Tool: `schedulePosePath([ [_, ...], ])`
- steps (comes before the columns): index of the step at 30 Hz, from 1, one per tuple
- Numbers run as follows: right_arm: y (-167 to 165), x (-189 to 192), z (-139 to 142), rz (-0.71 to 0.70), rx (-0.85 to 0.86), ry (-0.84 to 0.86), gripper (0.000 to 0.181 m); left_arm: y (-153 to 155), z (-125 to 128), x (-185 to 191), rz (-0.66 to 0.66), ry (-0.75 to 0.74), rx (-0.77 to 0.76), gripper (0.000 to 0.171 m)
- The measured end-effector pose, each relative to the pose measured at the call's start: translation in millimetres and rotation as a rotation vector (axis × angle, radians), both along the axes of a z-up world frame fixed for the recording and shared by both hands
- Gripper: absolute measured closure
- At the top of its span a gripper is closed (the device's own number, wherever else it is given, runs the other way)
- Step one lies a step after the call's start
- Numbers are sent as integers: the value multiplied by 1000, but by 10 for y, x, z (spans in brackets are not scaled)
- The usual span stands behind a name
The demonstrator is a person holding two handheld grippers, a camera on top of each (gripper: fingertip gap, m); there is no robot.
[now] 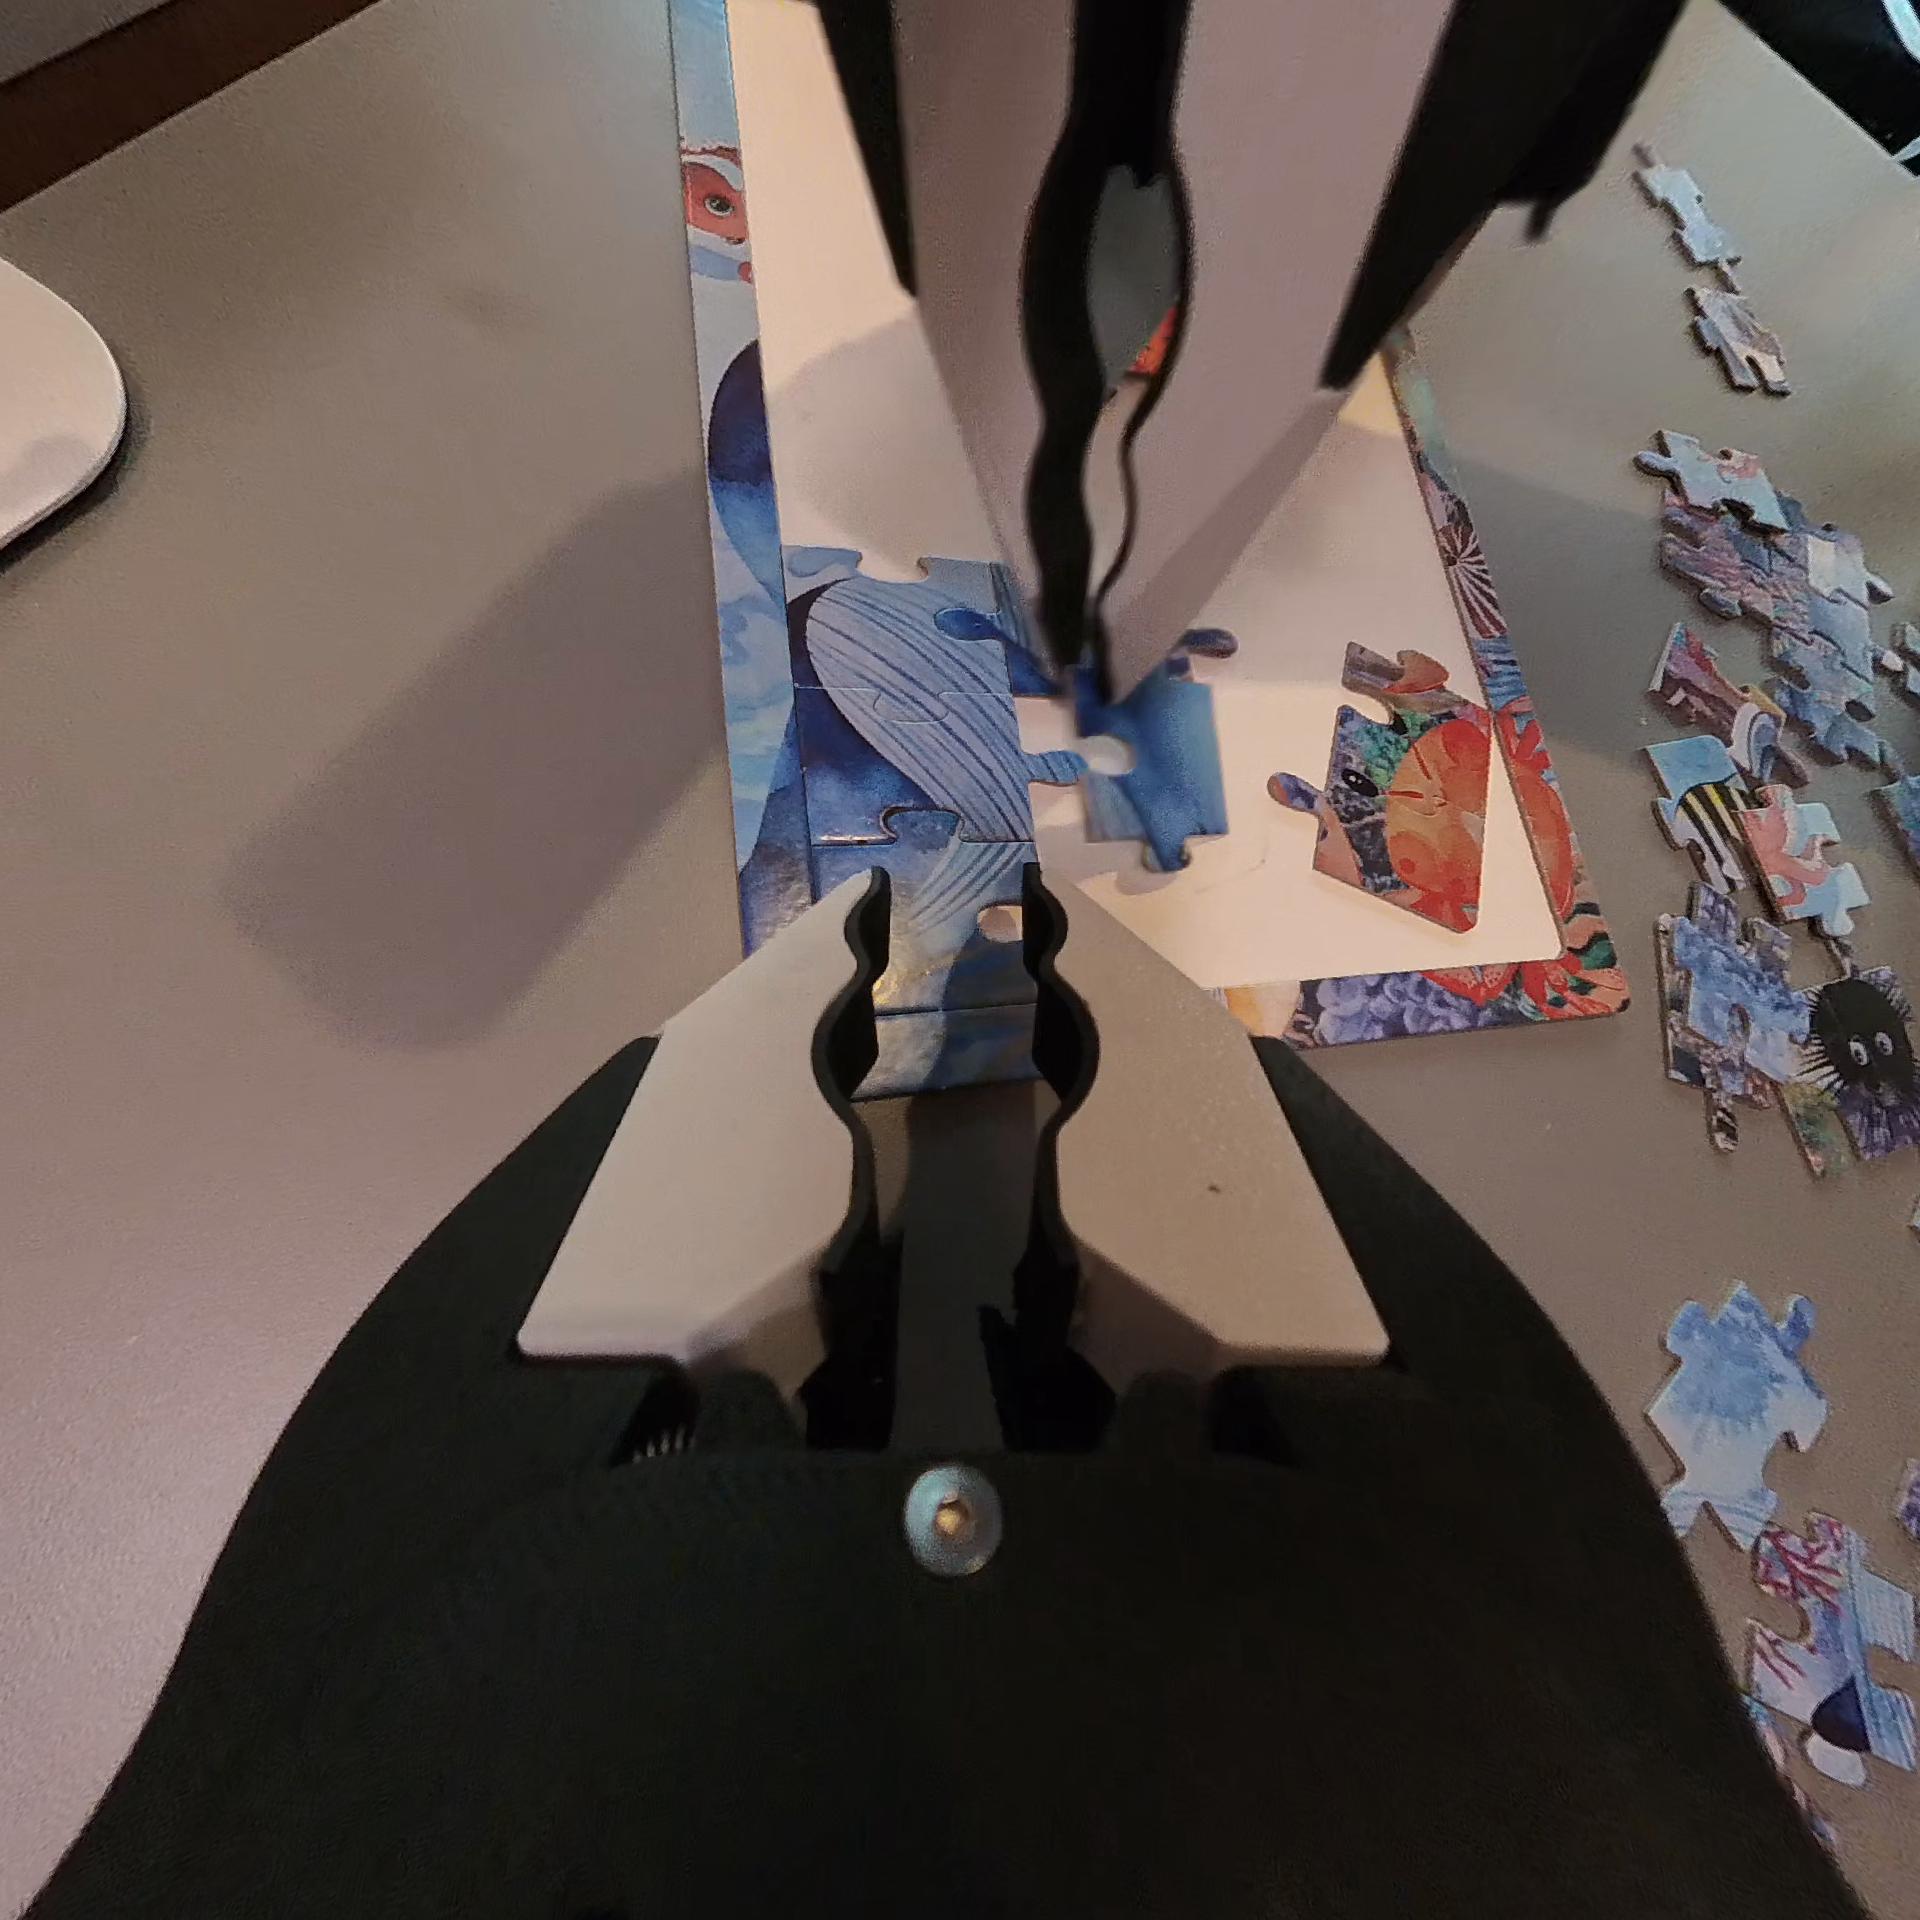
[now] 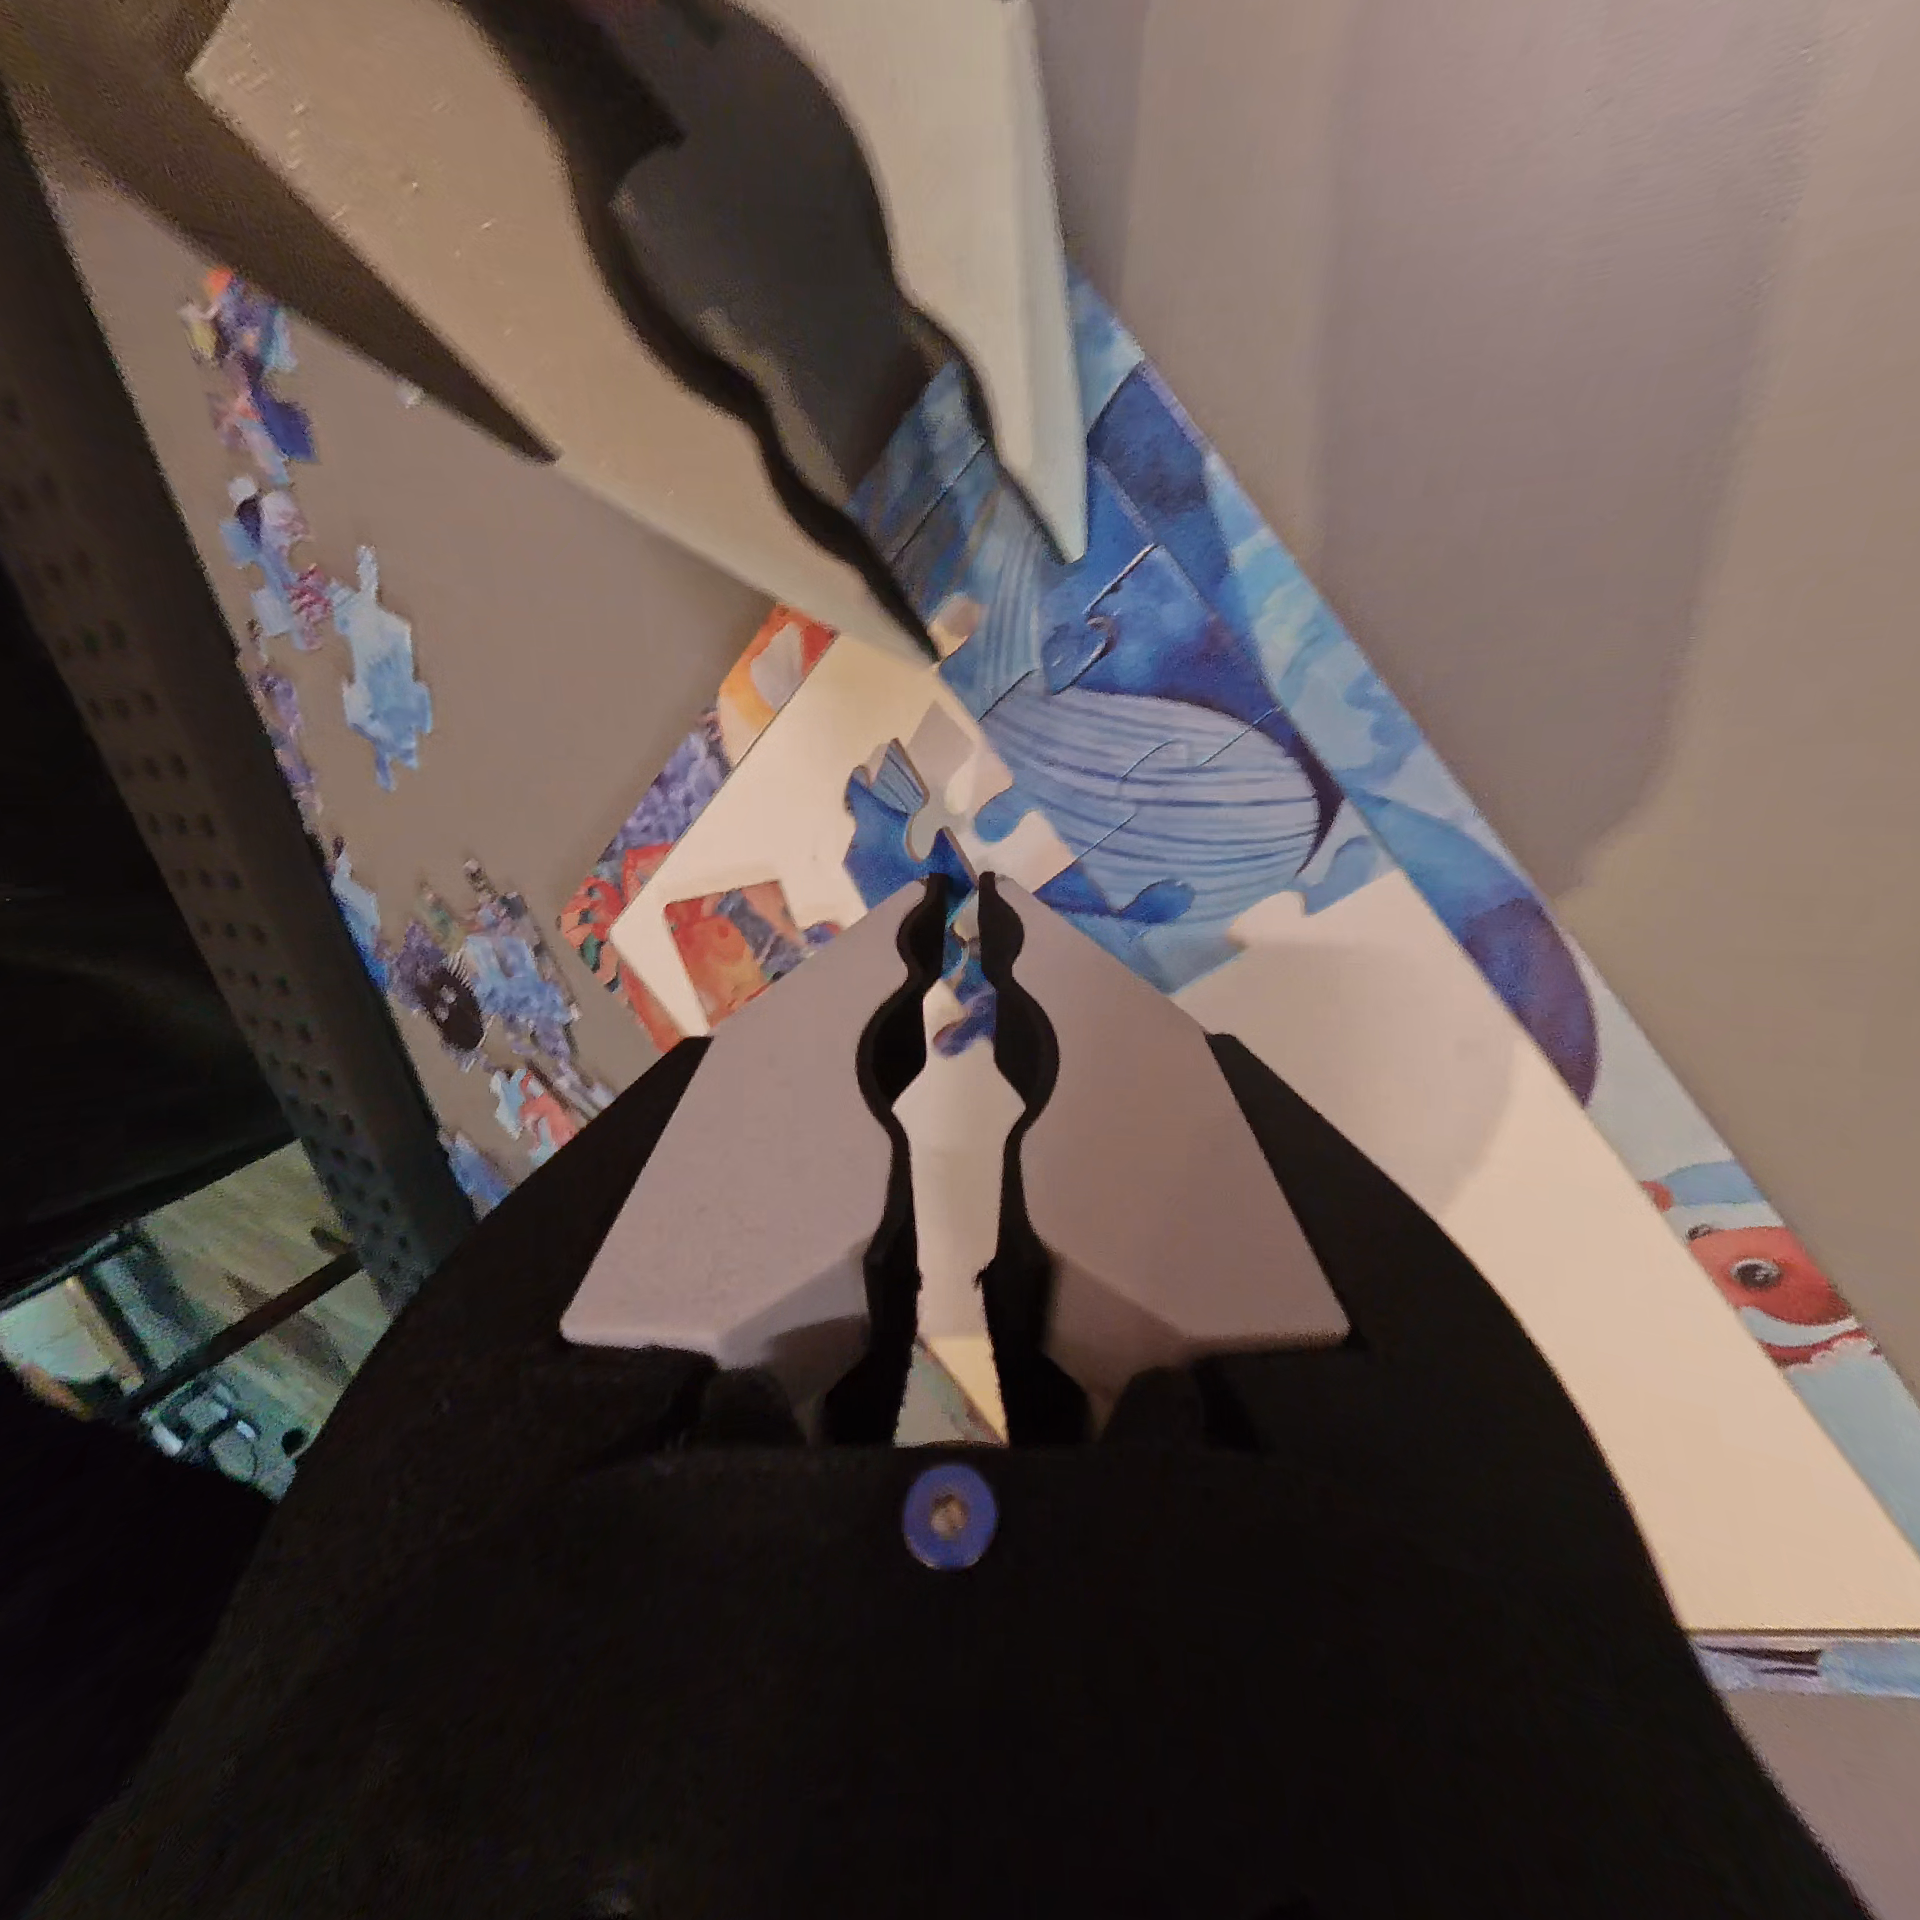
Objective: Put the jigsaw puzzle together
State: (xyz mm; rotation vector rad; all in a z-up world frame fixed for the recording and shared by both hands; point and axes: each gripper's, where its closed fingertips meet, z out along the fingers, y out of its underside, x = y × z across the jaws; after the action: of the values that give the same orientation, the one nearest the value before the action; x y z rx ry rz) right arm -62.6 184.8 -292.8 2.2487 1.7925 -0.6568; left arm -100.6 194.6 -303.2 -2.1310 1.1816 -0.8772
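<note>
While tilted on the tray (image 1: 1195, 935), blue piece (image 1: 1153, 764) sits pinched at right claw (image 1: 1081, 649) tips.

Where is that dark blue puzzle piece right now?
In the left wrist view the dark blue piece lies on the puzzle tray, pinched by the right claw, just right of the assembled whale section, not yet locked in.

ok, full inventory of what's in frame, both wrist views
puzzle tray: one, cream base with blue sea-picture border, on the table
placed whale section: one, blue, tray's left side
blue piece: one, loose beside the whale section, at the right gripper's tips
orange fish section: one, orange, tray's right side
loose pieces: many, mostly blue, on the table right of the tray
table: one, grey
left gripper: one, black and grey, open over the tray's near edge
right gripper: one, nearly closed on the blue piece's corner
</note>
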Motion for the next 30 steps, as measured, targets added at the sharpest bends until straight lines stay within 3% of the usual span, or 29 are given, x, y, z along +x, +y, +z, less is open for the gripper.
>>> schedulePosePath([
  [4, 154, 67, -164, -27, 121, -75, 174, -1, 0, 1, -1, -1, -2, 148],
  [8, 218, 102, -39, -71, 221, -12, 151, 1, 1, 3, -1, -3, -7, 148],
  [14, 120, 90, -22, -88, 340, 58, 181, 1, 0, 18, -1, -1, -7, 149],
  [17, 89, 72, -175, -92, 364, 37, 181, -10, -3, 20, -3, 5, 0, 149],
  [26, 68, -53, -49, -65, 437, 70, 181, -10, 0, 21, -6, -1, -8, 150],
  [30, 1, -21, -176, -7, 431, 19, 181, -37, -7, 41, -26, 22, 20, 150],
])
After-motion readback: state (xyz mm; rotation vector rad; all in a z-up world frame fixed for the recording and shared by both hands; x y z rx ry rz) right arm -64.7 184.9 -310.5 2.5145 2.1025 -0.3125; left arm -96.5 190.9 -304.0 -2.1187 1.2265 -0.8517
